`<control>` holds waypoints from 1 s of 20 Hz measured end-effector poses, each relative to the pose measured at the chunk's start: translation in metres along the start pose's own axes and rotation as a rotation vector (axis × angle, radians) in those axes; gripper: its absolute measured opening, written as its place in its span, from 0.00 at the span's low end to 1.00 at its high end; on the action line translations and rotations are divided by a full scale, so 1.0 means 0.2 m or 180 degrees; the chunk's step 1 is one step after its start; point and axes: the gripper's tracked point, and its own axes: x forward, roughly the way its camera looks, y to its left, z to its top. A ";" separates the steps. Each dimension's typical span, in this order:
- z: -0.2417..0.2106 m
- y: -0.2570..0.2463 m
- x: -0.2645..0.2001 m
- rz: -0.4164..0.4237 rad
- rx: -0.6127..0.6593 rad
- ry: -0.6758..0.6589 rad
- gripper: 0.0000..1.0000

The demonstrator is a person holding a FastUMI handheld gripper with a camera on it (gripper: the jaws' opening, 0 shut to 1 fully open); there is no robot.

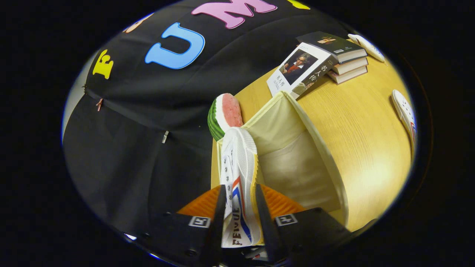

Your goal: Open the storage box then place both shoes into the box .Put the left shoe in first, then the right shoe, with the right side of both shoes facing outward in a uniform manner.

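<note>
the jaws are clenched on a white shoe, one finger pressing each side of it near its heel end, where red and blue stripes show. the shoe points away from the jaws, and its toe reaches up toward a watermelon slice. the open storage box, cream-coloured cloth, sits just beside the shoe, its mouth tilted toward the jaws and its pale inside showing; the shoe hangs at the box's near edge, and whether it touches the box is hard to tell. the box rests on a wooden surface. beyond the box, a stack of books lies on the surface, one book leaning against it. well apart from the box, a second white shoe lies at the far side of the surface.
</note>
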 end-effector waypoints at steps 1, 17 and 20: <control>0.00 -0.02 -0.02 -0.0056 -0.0136 -0.0042 0.57; 0.08 0.14 -0.15 0.0149 -0.0817 -0.0121 0.97; 0.21 0.32 -0.09 0.0416 -0.1114 -0.0400 0.98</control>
